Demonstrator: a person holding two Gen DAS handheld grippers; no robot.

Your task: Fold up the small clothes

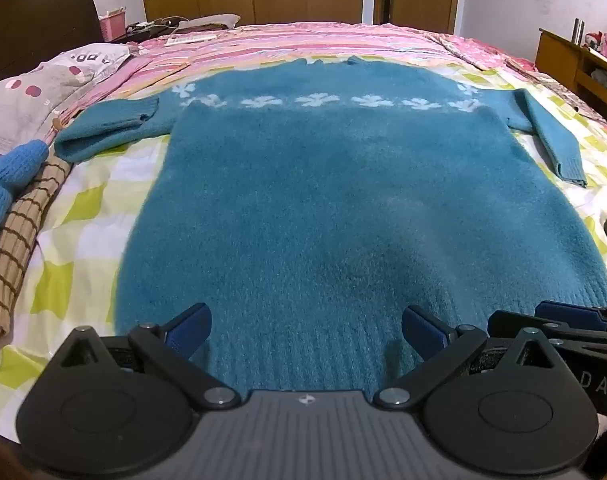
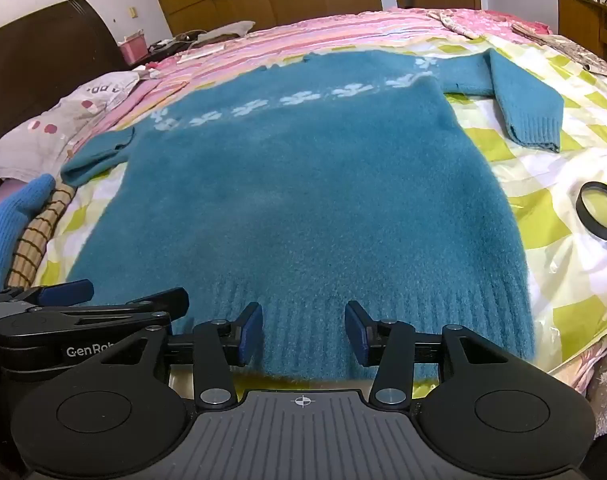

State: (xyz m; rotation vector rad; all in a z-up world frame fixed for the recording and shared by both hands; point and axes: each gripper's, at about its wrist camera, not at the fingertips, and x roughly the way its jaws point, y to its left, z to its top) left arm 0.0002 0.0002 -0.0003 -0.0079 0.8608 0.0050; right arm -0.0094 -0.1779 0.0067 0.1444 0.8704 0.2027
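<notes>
A teal knitted sweater (image 1: 335, 200) with a band of white flowers lies flat on the bed, hem toward me and both sleeves spread out; it also shows in the right wrist view (image 2: 303, 192). My left gripper (image 1: 305, 330) is open and empty, its fingers over the ribbed hem near the middle. My right gripper (image 2: 303, 334) is open and empty over the hem (image 2: 303, 320), right beside the left one. The right gripper's fingers (image 1: 563, 314) show at the lower right of the left wrist view. The left gripper's fingers (image 2: 67, 292) show at the lower left of the right wrist view.
The bed has a yellow-green checked sheet (image 1: 83, 216) and a pink striped quilt (image 1: 303, 40) behind. A brown checked garment (image 1: 19, 240) and a blue knit (image 1: 3, 184) lie at the left, a magnifying glass (image 2: 601, 212) at the right. Pillows (image 1: 31, 92) lie far left.
</notes>
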